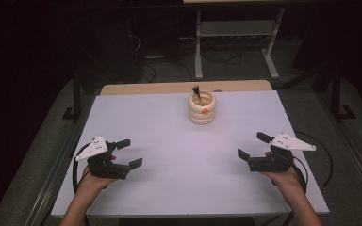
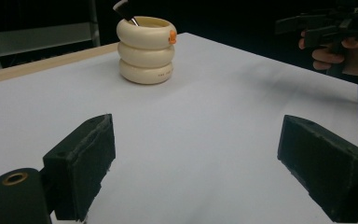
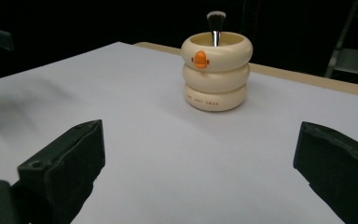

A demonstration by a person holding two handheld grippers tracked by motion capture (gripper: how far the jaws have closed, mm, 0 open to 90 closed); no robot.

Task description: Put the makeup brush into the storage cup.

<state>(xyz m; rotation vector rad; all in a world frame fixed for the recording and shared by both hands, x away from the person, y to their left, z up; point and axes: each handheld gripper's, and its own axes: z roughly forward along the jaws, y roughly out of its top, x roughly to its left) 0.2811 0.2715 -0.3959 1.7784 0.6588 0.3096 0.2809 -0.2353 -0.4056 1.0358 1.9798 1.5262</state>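
waiting at the near edge of the table (image 1: 169, 197), the left gripper (image 1: 125, 154) and right gripper (image 1: 253, 147) both gape empty. the brush (image 1: 196, 91) stands in the cream holder (image 1: 201, 109) at the far side, well apart. likely next: reach forward to it.

Cream holder (image 1: 201, 109) between open claws

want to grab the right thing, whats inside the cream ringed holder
A makeup brush stands inside the cream holder, its dark bristle tuft and metal ferrule poking above the rim. Its handle and anything else at the bottom are covered by the holder's wall.
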